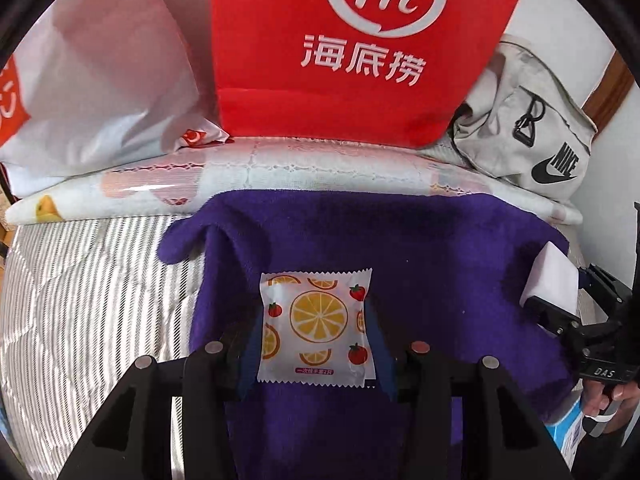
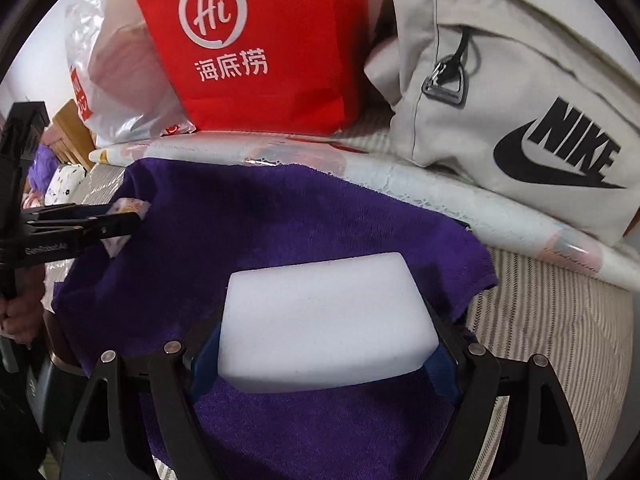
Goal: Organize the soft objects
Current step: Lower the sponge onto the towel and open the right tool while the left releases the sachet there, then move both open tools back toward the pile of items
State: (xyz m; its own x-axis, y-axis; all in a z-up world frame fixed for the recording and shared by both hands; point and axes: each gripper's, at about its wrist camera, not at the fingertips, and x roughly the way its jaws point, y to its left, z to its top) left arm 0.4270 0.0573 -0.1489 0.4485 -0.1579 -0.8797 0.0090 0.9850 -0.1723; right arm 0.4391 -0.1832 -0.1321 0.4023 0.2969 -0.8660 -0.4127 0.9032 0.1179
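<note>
Sorting looks barely begun: both items are lifted but not yet placed, apparently. Low in its frame's centre, the left gripper (image 1: 316, 330) pinches a fruit-print packet (image 1: 316, 326) over the purple towel (image 1: 420, 264). Level and pointing toward the red bag (image 2: 256, 44) at upper left, the right gripper (image 2: 320, 344) squeezes a white sponge (image 2: 320, 316).

Striped bedding (image 1: 92, 280) (white wall (image 1: 560, 0) behind)
</note>
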